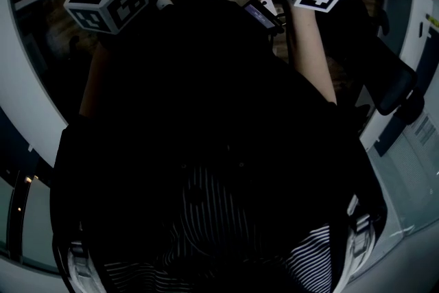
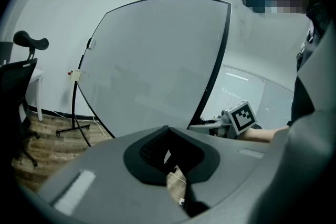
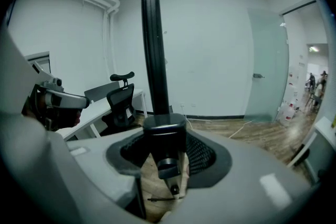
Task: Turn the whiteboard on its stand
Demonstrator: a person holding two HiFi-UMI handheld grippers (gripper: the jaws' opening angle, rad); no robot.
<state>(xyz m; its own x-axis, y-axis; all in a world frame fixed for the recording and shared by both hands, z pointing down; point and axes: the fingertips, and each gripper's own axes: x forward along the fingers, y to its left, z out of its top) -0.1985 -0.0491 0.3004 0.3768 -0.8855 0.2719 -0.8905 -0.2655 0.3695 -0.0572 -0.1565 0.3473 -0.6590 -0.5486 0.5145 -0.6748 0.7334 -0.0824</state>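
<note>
Since your right gripper [image 3: 164, 150] only has its wide-set jaws clamped on the black fitting [image 3: 164, 132] at the foot of the whiteboard [image 3: 151, 34] edge, I'd guess a quick swing could pop it off the pads. It could also drag the stand [image 2: 77, 113] off balance. That edge runs straight up the middle of the right gripper view, rising from between the jaws. Your left gripper [image 2: 170, 164] is empty, jaws barely apart. The board face fills the centre of its view, well beyond it.
</note>
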